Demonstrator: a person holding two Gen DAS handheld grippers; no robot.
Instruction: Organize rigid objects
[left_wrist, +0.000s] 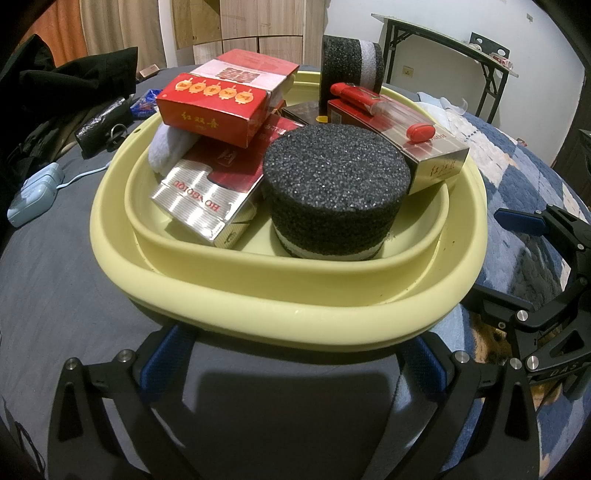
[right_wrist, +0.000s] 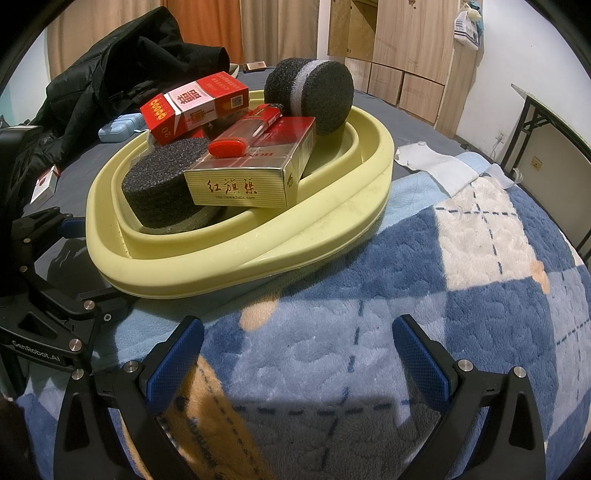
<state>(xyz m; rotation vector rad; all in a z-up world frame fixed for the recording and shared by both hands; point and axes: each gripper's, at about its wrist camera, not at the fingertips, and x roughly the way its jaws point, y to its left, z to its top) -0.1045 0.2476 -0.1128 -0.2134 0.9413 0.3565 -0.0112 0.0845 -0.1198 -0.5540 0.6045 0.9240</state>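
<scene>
- Yellow basin (left_wrist: 258, 291) rests on the bed and holds the boxes (left_wrist: 212, 107), foam discs (left_wrist: 336, 177) and lighter (left_wrist: 360, 96).
- Left gripper (left_wrist: 291, 363): jaws spread, empty, just before the basin rim.
- Right gripper (right_wrist: 297, 354): jaws spread, empty, near the basin.

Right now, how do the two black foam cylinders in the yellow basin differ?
The near foam cylinder stands flat on its base inside the basin, its round face up; the far foam cylinder lies on its side at the back rim, its round face sideways. The near one's white band sits at the bottom, the far one's around the middle. Both are speckled black foam.
</scene>
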